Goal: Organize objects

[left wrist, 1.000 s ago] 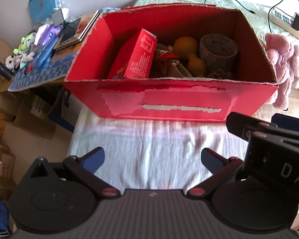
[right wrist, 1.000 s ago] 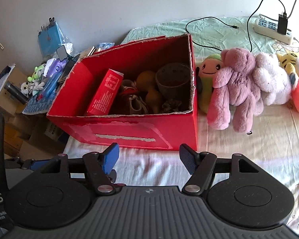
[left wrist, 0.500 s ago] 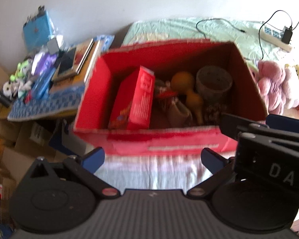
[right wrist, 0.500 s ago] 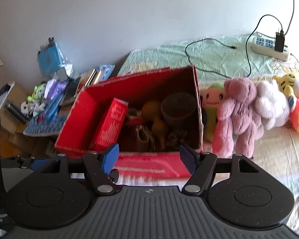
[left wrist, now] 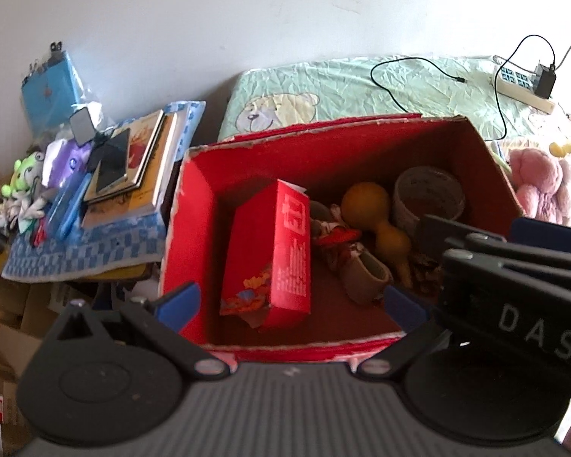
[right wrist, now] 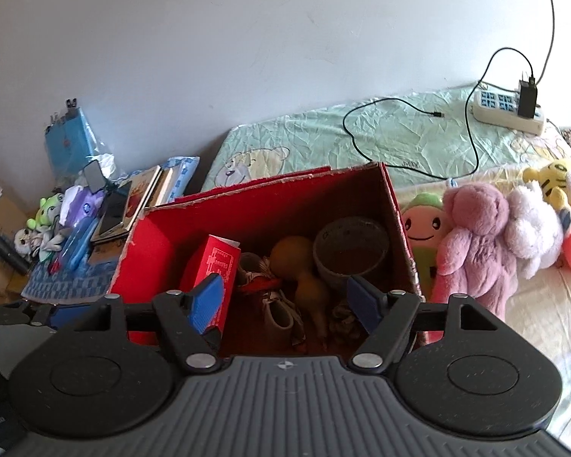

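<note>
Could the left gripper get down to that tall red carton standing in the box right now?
Probably yes. The left gripper is open and empty above the open-topped red box, and nothing covers the red carton, though the box wall stands close on one side.

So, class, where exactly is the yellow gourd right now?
In both views the yellow gourd lies inside the red box, toward its right side, between the small shoe and the grey pot.

We read "DAS" in white letters on the right gripper point(left wrist: 529, 251) body, just right of the left gripper's right finger; the word is cut by the frame edge. The red carton point(left wrist: 274, 251) between the fingers carries white print, probably Chinese characters, too blurred to read. Nothing else legible.
</note>
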`<state>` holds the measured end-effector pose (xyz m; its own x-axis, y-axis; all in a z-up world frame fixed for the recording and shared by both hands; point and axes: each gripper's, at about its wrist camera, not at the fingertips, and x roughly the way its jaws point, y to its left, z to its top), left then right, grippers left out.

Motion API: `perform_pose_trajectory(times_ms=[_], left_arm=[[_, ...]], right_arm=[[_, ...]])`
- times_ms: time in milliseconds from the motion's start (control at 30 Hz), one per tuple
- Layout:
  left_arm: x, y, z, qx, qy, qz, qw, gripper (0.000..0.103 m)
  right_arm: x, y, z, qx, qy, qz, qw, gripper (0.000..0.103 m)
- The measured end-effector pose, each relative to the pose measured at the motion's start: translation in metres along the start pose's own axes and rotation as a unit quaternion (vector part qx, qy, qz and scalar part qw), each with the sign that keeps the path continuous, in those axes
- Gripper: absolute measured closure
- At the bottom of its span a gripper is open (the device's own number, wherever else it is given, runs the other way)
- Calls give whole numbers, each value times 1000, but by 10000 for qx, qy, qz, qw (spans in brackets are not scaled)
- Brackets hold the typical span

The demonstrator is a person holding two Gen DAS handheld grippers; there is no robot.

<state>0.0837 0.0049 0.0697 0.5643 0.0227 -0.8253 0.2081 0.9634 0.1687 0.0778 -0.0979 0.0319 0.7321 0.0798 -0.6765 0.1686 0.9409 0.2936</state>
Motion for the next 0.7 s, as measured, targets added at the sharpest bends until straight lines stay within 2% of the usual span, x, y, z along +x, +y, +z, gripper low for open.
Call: perform_pose_trajectory(times_ms=[467,700], left_arm=[[30,14,8,161,63,-360,9992,0],[38,10,12,250,33,-374,9990,0]], right_arm=[[22,2,-1,238,30,-482,9985,28],[28,-5,1,285,32,-483,9984,29]])
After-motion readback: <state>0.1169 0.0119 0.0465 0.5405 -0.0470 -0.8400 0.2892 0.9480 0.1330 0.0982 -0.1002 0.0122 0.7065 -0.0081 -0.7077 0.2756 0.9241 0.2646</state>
